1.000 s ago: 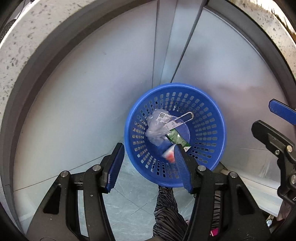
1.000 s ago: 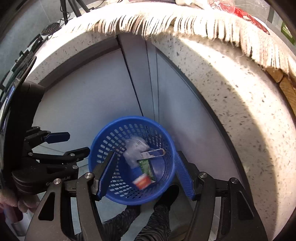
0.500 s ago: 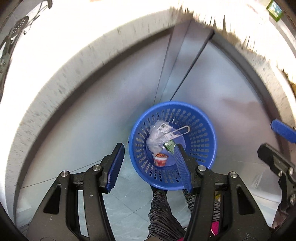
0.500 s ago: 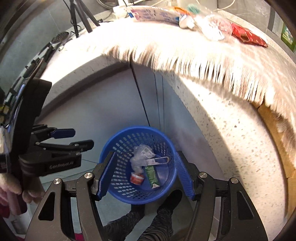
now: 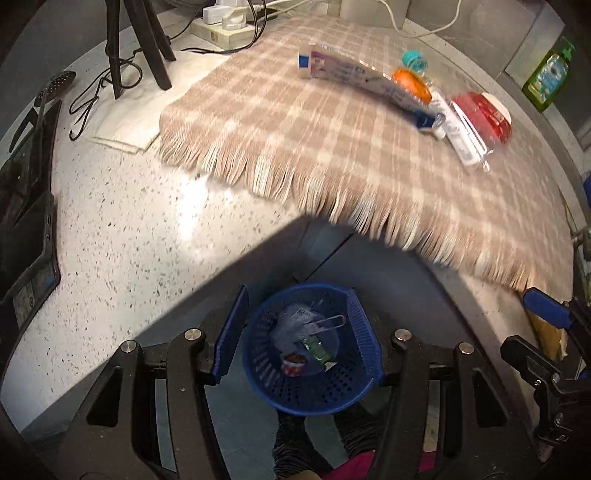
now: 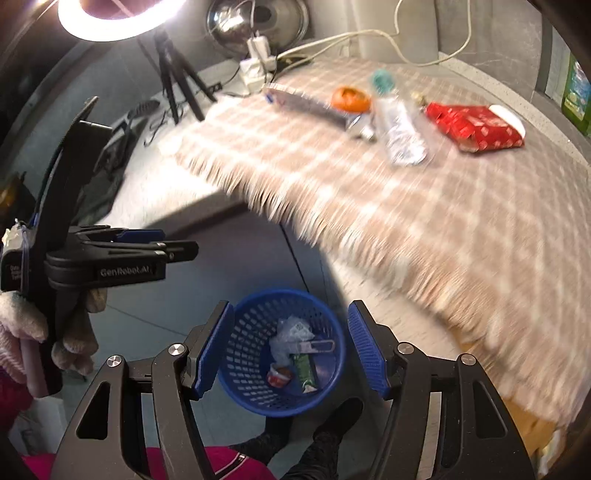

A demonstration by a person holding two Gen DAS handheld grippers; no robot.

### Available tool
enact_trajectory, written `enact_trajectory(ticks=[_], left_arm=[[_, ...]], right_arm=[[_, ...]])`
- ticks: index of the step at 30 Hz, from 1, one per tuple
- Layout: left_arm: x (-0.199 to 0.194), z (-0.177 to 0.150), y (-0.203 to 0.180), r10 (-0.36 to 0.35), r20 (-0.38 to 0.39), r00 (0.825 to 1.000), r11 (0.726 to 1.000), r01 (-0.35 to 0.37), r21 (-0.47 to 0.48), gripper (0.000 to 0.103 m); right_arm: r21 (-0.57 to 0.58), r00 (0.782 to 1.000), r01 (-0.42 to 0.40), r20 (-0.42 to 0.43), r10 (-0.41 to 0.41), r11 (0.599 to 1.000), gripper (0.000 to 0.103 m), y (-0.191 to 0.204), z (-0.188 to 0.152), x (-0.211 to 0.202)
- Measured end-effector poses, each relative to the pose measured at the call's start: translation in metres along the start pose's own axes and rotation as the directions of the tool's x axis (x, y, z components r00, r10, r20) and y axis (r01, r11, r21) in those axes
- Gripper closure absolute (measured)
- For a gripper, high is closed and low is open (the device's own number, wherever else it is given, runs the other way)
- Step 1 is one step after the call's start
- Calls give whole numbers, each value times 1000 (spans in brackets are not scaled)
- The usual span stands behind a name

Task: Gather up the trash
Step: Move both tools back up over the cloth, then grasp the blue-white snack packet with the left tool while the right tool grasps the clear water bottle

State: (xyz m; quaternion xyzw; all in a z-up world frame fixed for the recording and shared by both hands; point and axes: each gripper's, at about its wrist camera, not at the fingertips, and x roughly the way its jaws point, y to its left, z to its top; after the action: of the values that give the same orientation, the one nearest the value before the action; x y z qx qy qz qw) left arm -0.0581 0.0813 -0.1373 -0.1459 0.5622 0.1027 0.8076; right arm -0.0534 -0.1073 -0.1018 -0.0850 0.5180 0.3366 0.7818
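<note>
1. Jaws of left gripper (image 5: pixel 295 341) spread apart, nothing between the blue pads; framed low centre of the left wrist view, high above the blue basket (image 5: pixel 308 391).
2. Jaws of right gripper (image 6: pixel 291 349) likewise released and empty, low centre of the right wrist view, over the same basket (image 6: pixel 251 387).
3. Basket standing on the floor below the bench edge, close to the person's dark shoes at the bottom of the frame.
4. Inside the basket: crumpled clear wrapper with a white label (image 6: pixel 290 332), green sachet (image 6: pixel 304 369), small red-and-white cup (image 6: pixel 279 376), grey clip-like strip (image 6: pixel 319 345).
5. Checked fringed cloth (image 5: pixel 314 147) draped over the speckled bench (image 5: pixel 129 229), filling the upper half of both views, fringe hanging past the edge.
6. Trash on the cloth, upper right: long toothpaste-type box (image 5: pixel 354 74), orange round item (image 5: pixel 412 83) just behind it, clear bottle with teal cap (image 6: pixel 397 118), red packet (image 6: pixel 476 127) farthest right.
7. Bottle lying on its side, near the box end; red packet apart from it.
8. Tripod legs (image 5: pixel 147 44) and a white power strip (image 5: pixel 229 27) with cables at upper left, off the cloth.
9. Left gripper also seen at the left edge of the right wrist view, held by a gloved hand (image 6: pixel 74 343).
10. Much of the cloth blurred in the right wrist view.
</note>
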Motion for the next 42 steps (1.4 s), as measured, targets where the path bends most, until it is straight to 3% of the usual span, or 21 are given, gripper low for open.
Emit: enact_trajectory(ticks=[12, 15, 22, 42], left_arm=[[-10, 76, -37, -91, 42, 995, 992, 95, -89, 46], [-3, 91, -48, -120, 38, 992, 986, 123, -114, 46], [18, 123, -60, -160, 19, 987, 968, 161, -192, 46], [74, 159, -64, -206, -40, 978, 925, 182, -333, 46]], right_arm=[[73, 996, 30, 86, -37, 997, 36, -62, 55, -27], [78, 996, 22, 83, -28, 997, 28, -75, 72, -24], [84, 999, 1, 47, -5, 996, 28, -98, 100, -7], [11, 1000, 18, -19, -18, 1000, 28, -105, 127, 46]])
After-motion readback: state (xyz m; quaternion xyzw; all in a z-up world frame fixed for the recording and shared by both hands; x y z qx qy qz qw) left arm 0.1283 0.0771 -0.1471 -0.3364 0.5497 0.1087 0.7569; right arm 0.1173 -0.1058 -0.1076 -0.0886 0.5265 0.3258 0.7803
